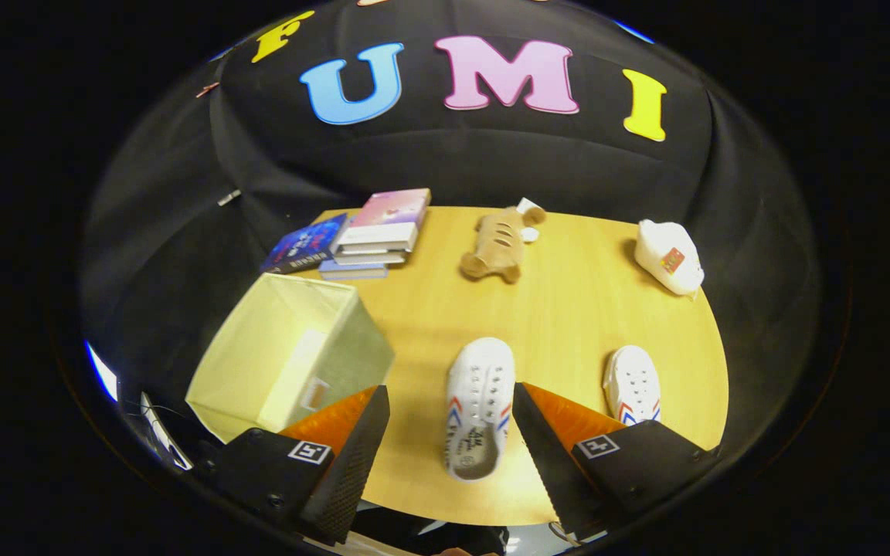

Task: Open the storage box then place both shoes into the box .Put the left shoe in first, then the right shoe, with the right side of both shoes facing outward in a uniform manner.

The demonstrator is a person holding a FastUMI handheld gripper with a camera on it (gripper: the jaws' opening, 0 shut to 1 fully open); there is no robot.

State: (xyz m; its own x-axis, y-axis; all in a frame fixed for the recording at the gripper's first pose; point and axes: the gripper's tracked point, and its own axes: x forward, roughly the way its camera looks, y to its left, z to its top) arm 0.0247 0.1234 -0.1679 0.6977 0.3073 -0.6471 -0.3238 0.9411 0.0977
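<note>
A pale yellow fabric storage box (290, 351) stands with its top open on the wooden table (568, 309), just beyond my left finger. One white shoe (480, 405) with red and blue stripes lies between my fingers, toe pointing away, closer to the right finger. A second matching shoe (633, 384) lies beyond the right finger, partly hidden by it. My gripper (451, 417) is open and hovers above the table with the fingers spread wide, touching nothing.
A stack of books (379, 232) and a dark blue book (306, 243) sit at the table's far left. A brown plush toy (499, 243) lies at the far middle. A white object with a red patch (669, 256) rests at the far right.
</note>
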